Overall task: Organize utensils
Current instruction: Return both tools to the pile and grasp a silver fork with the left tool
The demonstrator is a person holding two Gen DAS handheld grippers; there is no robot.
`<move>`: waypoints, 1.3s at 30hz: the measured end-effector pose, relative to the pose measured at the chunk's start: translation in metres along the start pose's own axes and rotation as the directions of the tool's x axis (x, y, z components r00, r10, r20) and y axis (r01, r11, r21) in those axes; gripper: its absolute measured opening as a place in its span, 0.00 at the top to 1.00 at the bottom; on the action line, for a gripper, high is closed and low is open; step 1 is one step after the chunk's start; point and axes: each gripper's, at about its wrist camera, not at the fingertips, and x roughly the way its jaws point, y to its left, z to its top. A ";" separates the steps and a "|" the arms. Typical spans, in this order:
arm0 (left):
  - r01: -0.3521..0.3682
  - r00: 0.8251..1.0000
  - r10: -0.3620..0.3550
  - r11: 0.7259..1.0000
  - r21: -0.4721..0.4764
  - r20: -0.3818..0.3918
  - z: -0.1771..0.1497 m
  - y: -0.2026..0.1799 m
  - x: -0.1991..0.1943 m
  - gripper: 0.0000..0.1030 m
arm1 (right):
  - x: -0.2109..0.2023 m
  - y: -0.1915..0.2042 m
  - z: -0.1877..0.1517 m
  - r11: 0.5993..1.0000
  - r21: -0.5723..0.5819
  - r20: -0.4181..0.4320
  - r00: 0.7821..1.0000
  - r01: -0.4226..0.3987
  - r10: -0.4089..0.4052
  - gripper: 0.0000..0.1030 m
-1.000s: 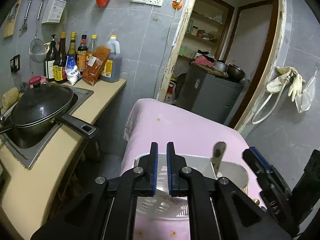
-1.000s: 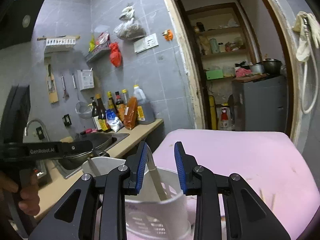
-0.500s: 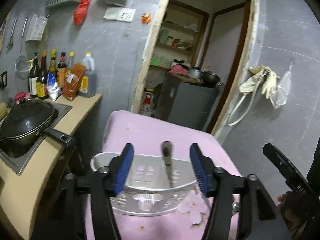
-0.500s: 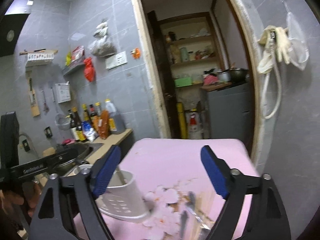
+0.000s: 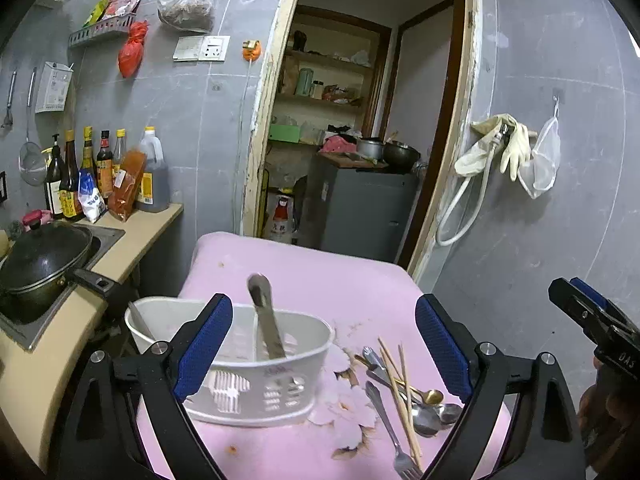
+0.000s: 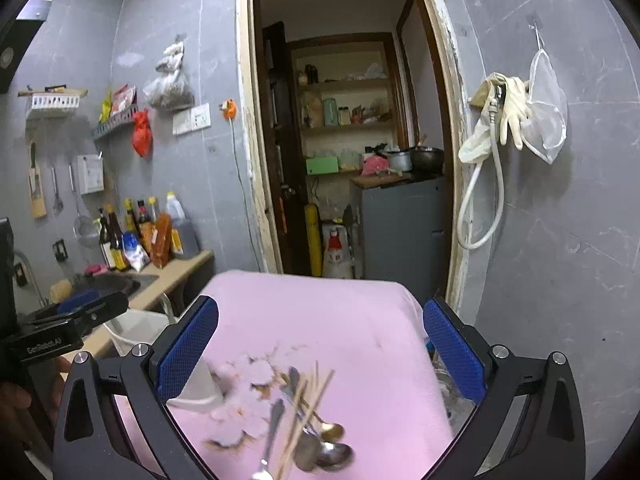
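Gaping wide, left claw (image 5: 322, 344) and right claw (image 6: 318, 354) hold nothing.

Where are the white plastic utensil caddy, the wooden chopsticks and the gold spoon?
white plastic utensil caddy (image 5: 256, 396), left wrist view, front wall
wooden chopsticks (image 5: 394, 376), left wrist view, mid-shaft
gold spoon (image 5: 434, 396), left wrist view, bowl

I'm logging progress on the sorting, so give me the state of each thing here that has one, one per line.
Left claw: open, empty; jaws just opened.
Right claw: open, empty; jaws just opened.
White caddy: upright on the pink cloth, two utensils standing in it.
Chopsticks: loose on the cloth, not sorted.
Spoons: lying in the pile.
Fork: lying flat.
Black wok: lid on.
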 end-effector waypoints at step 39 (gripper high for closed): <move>0.014 0.851 -0.068 0.994 -0.107 -0.520 -0.127 -0.043 0.139 0.76 | 0.144 -0.060 -0.103 0.961 0.098 -0.473 0.838 -0.259 0.274 0.60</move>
